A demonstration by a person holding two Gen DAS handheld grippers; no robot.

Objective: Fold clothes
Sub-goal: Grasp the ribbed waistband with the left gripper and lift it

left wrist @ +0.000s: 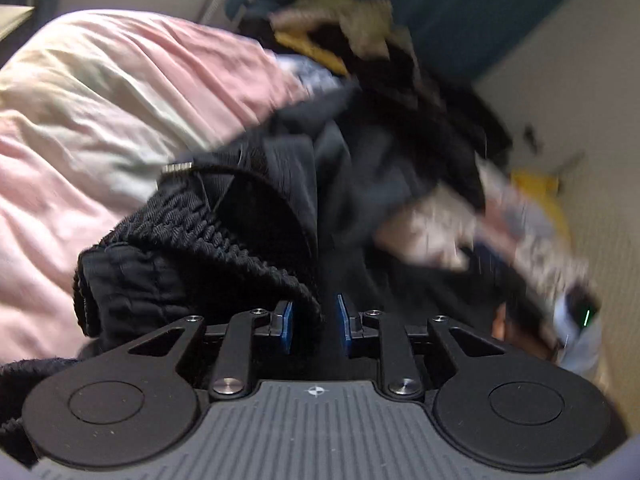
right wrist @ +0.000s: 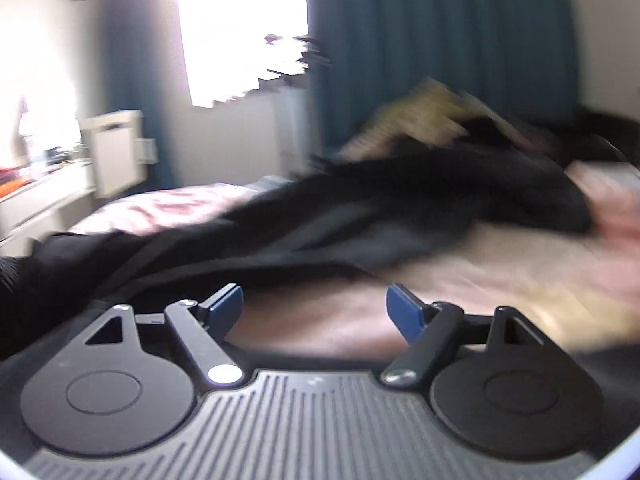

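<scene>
The left gripper (left wrist: 314, 326) has its blue pads (left wrist: 286, 327) drawn narrow, clamped on the ribbed hem of a black garment (left wrist: 192, 232). The right gripper (right wrist: 316, 312) stands wide apart with nothing between its pads, over bare pink bedding (right wrist: 320, 320). The garment lies across the bed (left wrist: 80, 120), between the bed's near edge and a blurred clothes pile (left wrist: 340, 28) at its far end.

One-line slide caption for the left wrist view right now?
Left claw closed on the ribbed waistband of a black garment, over a pink bedsheet and a blurred clothes pile.
</scene>
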